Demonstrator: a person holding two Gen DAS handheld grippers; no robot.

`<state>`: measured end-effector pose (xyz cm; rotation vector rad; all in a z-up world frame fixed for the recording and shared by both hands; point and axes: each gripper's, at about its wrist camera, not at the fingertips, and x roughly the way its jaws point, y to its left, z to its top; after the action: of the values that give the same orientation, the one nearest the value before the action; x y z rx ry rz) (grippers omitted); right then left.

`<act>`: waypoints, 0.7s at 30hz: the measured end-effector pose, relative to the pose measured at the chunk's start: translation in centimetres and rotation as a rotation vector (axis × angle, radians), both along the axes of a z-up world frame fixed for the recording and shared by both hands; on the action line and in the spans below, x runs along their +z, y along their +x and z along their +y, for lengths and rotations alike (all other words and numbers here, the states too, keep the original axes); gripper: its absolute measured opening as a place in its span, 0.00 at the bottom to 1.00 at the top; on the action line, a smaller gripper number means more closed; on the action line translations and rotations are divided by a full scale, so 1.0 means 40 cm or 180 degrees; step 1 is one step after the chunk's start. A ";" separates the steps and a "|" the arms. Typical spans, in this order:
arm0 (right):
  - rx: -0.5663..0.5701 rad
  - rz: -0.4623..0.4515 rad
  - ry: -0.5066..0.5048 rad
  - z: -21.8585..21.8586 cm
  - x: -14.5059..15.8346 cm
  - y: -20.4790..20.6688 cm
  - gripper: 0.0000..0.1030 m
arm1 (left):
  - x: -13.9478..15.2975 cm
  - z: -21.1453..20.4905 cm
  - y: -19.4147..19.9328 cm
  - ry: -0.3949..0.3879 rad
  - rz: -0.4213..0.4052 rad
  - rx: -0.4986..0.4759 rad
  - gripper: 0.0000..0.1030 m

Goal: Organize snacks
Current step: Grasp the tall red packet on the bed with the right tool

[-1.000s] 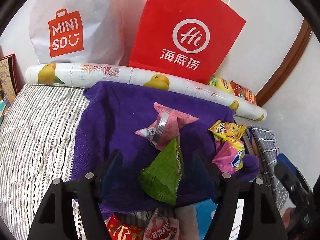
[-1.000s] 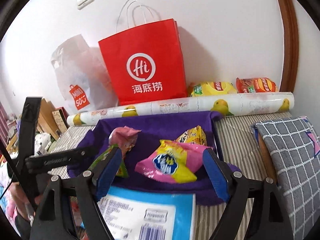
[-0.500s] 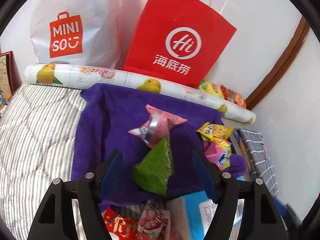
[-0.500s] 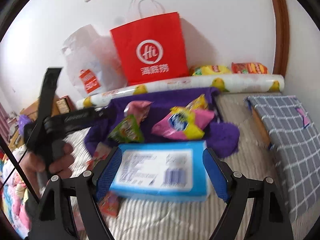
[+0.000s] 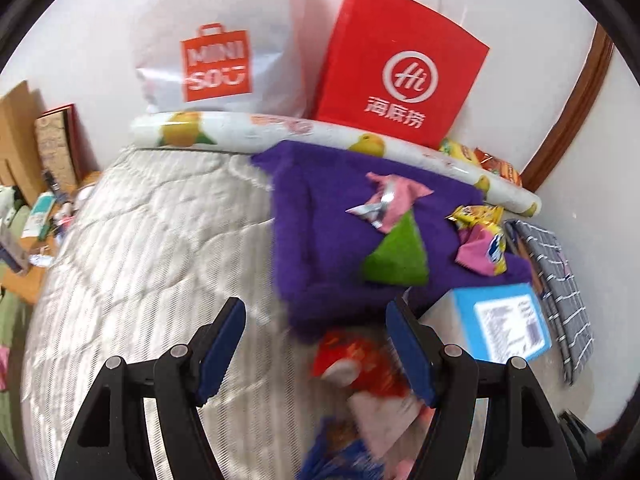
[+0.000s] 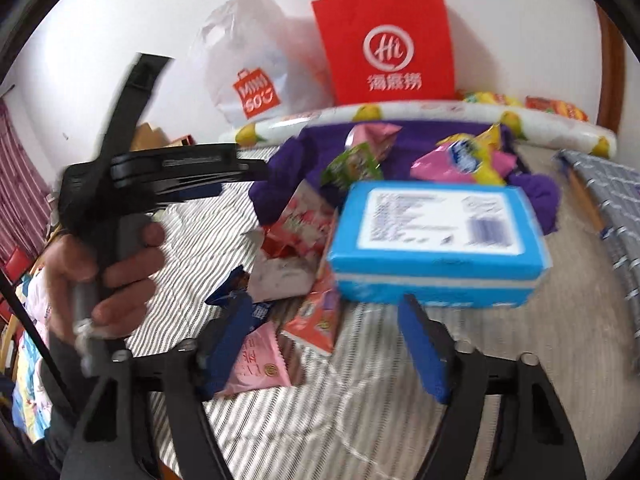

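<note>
Covering the mattress (image 5: pixel 152 248): quilted fabric with thin grey-white stripes, soft and puckered. On it, a fuzzy purple towel (image 5: pixel 320 216) carrying four crinkly foil snack packs: one pink pyramid pack (image 5: pixel 390 202), one green pyramid pack (image 5: pixel 398 256), one pink-and-yellow pack (image 5: pixel 482 250), one yellow pack (image 5: pixel 476 213). Just below the towel sit a rigid blue box (image 6: pixel 436 240) with a white printed label and a loose heap of red and pink sachets (image 6: pixel 298 236).

Back wall: one glossy red paper bag (image 5: pixel 400 72) with cord handles, one white plastic Miniso bag (image 5: pixel 218 46), one printed lemon-pattern roll (image 5: pixel 328 140) lying flat along the towel's far edge.

Left gripper (image 5: pixel 316 346): jaws parted, nothing between the blue pads; red sachets blurred just underneath.

Right gripper (image 6: pixel 328 346): jaws closing, no pack pressed by either pad; a pink triangular sachet (image 6: pixel 260 364) lies beside its left finger, the blue box just ahead.

Right wrist view only: a hand (image 6: pixel 106 276) around the other gripper's black handle, and the box's full label. Left wrist view only: cardboard and books (image 5: pixel 38 148) at the bed's left side.
</note>
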<state>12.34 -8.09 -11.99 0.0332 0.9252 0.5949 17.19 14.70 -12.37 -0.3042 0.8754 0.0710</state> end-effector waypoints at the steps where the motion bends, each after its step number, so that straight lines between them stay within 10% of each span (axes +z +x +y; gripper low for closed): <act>1: -0.0009 0.0049 -0.0019 0.012 -0.017 0.006 0.62 | -0.001 0.012 -0.015 0.0004 0.0008 0.0014 0.69; 5: -0.0117 0.0345 -0.0126 0.050 -0.081 0.043 0.38 | -0.010 0.048 -0.062 0.0005 0.0039 0.0063 0.69; 21: 0.0001 0.0181 -0.0324 0.041 -0.044 -0.045 0.26 | -0.102 -0.032 -0.137 0.0018 0.0329 -0.0354 0.69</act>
<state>10.53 -6.46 -13.75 -0.0413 1.0097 0.5487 11.71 13.42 -16.44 -0.2478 0.9929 -0.0141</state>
